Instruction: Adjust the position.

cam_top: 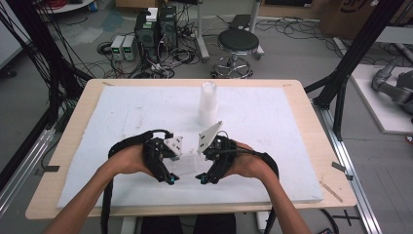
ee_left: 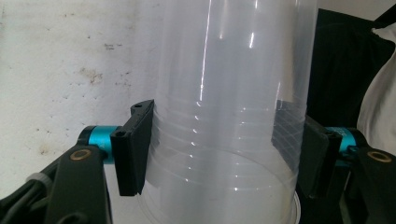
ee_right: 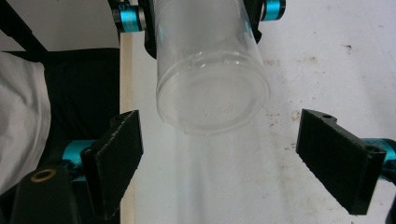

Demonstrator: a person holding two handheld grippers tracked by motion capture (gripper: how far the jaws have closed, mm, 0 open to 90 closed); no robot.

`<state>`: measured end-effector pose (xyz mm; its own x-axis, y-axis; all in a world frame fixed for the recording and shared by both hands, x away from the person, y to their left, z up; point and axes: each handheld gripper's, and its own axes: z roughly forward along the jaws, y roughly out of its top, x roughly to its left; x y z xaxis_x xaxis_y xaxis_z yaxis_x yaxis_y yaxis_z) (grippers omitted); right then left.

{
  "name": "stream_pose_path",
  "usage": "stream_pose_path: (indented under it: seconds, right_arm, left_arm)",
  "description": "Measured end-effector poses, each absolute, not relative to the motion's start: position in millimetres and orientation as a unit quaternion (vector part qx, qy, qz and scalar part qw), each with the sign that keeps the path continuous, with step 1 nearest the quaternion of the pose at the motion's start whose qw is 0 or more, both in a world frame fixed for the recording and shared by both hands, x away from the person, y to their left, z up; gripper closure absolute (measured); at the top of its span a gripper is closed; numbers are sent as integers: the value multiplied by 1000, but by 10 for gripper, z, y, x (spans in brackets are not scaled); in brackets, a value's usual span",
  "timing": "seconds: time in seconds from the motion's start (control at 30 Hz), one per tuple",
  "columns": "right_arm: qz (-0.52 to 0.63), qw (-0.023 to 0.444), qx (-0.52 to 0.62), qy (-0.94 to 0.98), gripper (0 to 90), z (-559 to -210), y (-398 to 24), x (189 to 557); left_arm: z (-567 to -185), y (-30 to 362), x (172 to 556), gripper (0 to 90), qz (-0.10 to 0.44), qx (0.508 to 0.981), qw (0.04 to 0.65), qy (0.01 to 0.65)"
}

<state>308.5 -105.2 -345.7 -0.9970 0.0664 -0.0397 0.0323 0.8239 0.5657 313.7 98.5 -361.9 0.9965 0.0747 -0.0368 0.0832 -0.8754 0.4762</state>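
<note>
A white foam board is laid over the wooden table. A stack of clear plastic cups is stood far-centre. Nearer, a clear plastic cup is clamped sideways by the left gripper; the right gripper is held open just beside it.

Clear cup, black tongs, stained white mat.

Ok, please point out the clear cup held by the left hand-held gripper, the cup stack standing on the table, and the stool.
clear cup [ee_left: 224, 116], left gripper view, its ribbed side wall.
cup stack [cam_top: 208, 102], high view, middle of the stack.
stool [cam_top: 238, 41], high view, its black seat.
</note>
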Motion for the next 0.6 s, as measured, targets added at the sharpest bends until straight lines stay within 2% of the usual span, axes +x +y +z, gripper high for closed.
stream_pose_path:
  seconds: [0.6]
  right_arm:
    - [310,19,14,951,183,-3470,-970,3074]
  left_arm:
    - [-3653,914,3126,318,-14,970,241,31]
